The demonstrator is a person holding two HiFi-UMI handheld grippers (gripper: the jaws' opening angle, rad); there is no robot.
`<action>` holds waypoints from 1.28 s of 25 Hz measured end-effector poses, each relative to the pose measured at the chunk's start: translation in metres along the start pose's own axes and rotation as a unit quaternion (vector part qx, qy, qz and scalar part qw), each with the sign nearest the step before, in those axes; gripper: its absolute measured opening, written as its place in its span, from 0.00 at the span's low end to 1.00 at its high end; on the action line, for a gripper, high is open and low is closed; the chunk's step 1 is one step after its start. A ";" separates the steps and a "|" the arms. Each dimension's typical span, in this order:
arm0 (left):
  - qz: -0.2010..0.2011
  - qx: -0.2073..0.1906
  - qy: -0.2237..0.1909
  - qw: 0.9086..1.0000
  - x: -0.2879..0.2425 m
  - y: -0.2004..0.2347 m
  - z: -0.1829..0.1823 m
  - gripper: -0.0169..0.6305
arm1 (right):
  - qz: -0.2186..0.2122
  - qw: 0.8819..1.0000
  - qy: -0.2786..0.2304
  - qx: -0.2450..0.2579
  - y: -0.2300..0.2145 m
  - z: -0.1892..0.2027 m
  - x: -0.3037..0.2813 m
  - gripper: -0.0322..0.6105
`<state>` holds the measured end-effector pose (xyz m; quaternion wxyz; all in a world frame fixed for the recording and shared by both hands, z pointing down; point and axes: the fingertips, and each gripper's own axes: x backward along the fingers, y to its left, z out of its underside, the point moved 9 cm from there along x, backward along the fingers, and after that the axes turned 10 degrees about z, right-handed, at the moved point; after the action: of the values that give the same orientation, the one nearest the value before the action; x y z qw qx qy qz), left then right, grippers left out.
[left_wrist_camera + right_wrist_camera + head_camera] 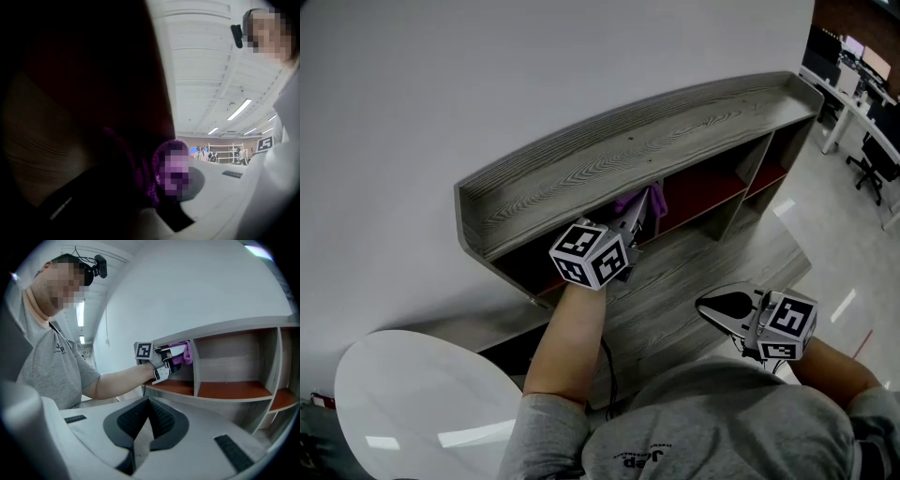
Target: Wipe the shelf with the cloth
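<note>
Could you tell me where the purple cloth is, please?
Head view, centre: the purple fuzzy cloth is in the left hand-held gripper, under the top of the grey wooden shelf.

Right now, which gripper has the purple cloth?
The left gripper, reaching into the shelf, is shut on the cloth; the right gripper hangs back, shut on nothing.

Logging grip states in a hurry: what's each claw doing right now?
Left claw: closed on the purple cloth.
Right claw: closed, holding nothing.
</note>
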<state>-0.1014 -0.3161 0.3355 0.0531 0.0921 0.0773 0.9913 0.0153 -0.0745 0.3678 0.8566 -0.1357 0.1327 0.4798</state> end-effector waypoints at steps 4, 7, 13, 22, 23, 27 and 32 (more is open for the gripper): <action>-0.004 -0.045 0.058 0.997 -0.001 -0.005 0.004 0.15 | 0.002 1.000 0.003 -0.001 -0.002 0.002 0.002 0.07; -0.011 -0.083 0.141 0.986 0.000 -0.007 0.024 0.15 | -0.001 1.000 0.005 0.001 0.000 0.003 -0.001 0.07; -0.036 -0.107 0.306 0.945 0.000 0.001 0.088 0.14 | -0.014 1.000 0.007 0.010 0.002 0.001 -0.011 0.07; -0.105 -0.064 0.257 0.959 0.018 0.003 0.082 0.14 | -0.080 0.996 -0.016 0.031 -0.010 -0.018 -0.028 0.07; -0.140 -0.048 0.215 0.965 0.031 0.005 0.072 0.14 | -0.090 0.995 -0.019 0.033 -0.017 -0.018 -0.028 0.07; -0.343 -0.043 0.062 0.936 0.101 0.012 0.024 0.14 | -0.151 0.987 -0.031 0.046 -0.055 -0.017 -0.031 0.07; -0.550 -0.097 -0.019 0.829 0.155 0.009 -0.002 0.14 | -0.222 0.974 -0.027 0.046 -0.101 -0.010 -0.031 0.06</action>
<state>-0.2535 -0.3064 0.3622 0.6001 0.0476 0.0178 0.7983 0.0852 -0.1531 0.3804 0.9504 -0.1091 0.0985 0.2742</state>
